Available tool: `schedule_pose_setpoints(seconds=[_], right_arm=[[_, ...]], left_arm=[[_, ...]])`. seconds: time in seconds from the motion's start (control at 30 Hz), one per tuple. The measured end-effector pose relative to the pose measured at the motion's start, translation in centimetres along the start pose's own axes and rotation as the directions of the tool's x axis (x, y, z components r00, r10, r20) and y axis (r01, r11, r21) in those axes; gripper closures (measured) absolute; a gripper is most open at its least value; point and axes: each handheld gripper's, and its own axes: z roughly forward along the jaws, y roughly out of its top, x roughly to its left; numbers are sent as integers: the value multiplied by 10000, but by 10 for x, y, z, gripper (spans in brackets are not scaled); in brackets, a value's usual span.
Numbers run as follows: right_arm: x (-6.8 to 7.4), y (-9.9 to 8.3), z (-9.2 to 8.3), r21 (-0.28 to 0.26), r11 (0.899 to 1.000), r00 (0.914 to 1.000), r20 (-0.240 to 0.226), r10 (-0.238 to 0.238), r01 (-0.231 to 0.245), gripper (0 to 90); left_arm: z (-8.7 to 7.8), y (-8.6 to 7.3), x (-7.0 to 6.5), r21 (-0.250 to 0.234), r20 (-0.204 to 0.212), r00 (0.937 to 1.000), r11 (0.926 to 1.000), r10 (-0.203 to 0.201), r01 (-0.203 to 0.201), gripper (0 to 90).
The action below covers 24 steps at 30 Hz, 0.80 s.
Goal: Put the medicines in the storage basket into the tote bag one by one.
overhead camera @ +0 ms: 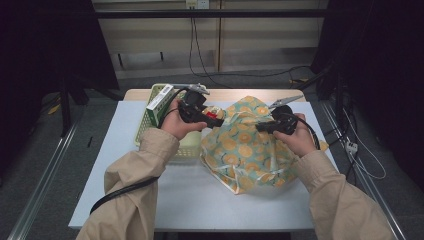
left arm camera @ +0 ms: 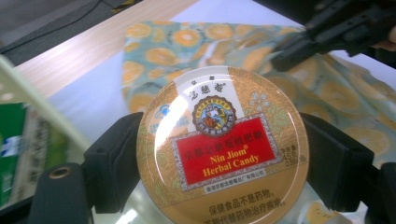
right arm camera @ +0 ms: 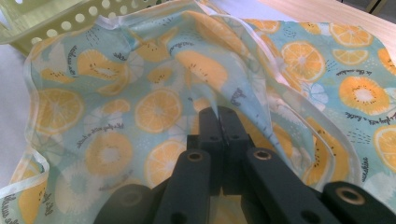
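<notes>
Our left hand-held gripper (left arm camera: 223, 161) clamps a round candy tin (left arm camera: 223, 149) above the fruit-print bag (overhead camera: 245, 145), whose edge our right hand-held gripper (right arm camera: 218, 114) pinches; the smooth tin might slip sideways.

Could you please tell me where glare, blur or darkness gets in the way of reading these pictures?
Left gripper view: glare on the candy tin whitens part of its lid, and the box at left is blurred. Right gripper view: the bag is sharp. High view: dark sides, evenly lit table.
</notes>
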Motion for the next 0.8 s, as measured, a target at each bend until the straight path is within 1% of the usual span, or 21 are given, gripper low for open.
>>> schedule_pose_setpoints(seconds=[0.03, 0.07, 0.1, 0.2, 0.23, 0.27, 0.3, 0.5, 0.53, 0.57, 0.6, 0.63, 0.67, 0.73, 0.8], right_arm=[[0, 0, 0, 2, 10000, 10000, -16, 9, -9, 900], [0, 0, -1, 2, 10000, 10000, 17, -18, 18, 900], [0, 0, -1, -2, 10000, 10000, 23, -21, 21, 900], [0, 0, -2, -21, 10000, 10000, 23, 15, -15, 900], [0, 0, -2, -17, 10000, 10000, 33, 15, -15, 900], [0, 0, -2, -36, 10000, 10000, 43, 5, -4, 900], [0, 0, -2, -65, 10000, 10000, 52, 16, -16, 900], [1, 0, -1, -85, 9999, 10000, 20, 67, -67, 900], [1, 0, -1, -114, 9999, 10000, 2, 36, -36, 900], [1, 1, -1, -103, 9999, 10000, 7, 32, -32, 900], [2, 1, -1, -98, 9999, 10000, 5, 42, -42, 900], [2, 1, -1, -98, 9999, 10000, -1, 46, -46, 900], [2, 1, -2, -96, 9999, 10000, 2, 41, -41, 900], [1, 0, -2, -111, 9999, 10000, -10, 5, -5, 900], [1, 0, -3, -108, 9999, 10000, -8, 43, -43, 900]], left_arm=[[2, 0, -3, -24, 77, 10000, 10000, 36, -36, 205], [4, 0, -5, 42, 128, 9998, 9999, 154, -155, 205], [7, -1, -8, 3, 210, 9997, 10000, 99, -99, 205], [14, -1, -16, 31, 391, 9988, 9995, 311, -313, 205], [16, -2, -19, 126, 304, 9987, 9991, 397, -401, 205], [18, -2, -22, 95, 492, 9979, 9990, 433, -438, 205], [20, -3, -24, 146, 516, 9974, 9986, 495, -503, 205], [37, -7, -35, 178, 762, 9957, 9984, 523, -538, 205], [39, -8, -36, 254, 756, 9955, 9980, 566, -587, 205], [42, -8, -38, 346, 607, 9961, 9972, 634, -656, 205], [44, -9, -38, 361, 769, 9951, 9972, 626, -655, 205], [47, -10, -39, 403, 829, 9949, 9974, 570, -605, 204], [50, -11, -41, 304, 861, 9949, 9981, 515, -543, 204], [54, -12, -43, 340, 942, 9935, 9972, 633, -667, 205], [59, -13, -46, 387, 970, 9933, 9970, 627, -668, 205]])
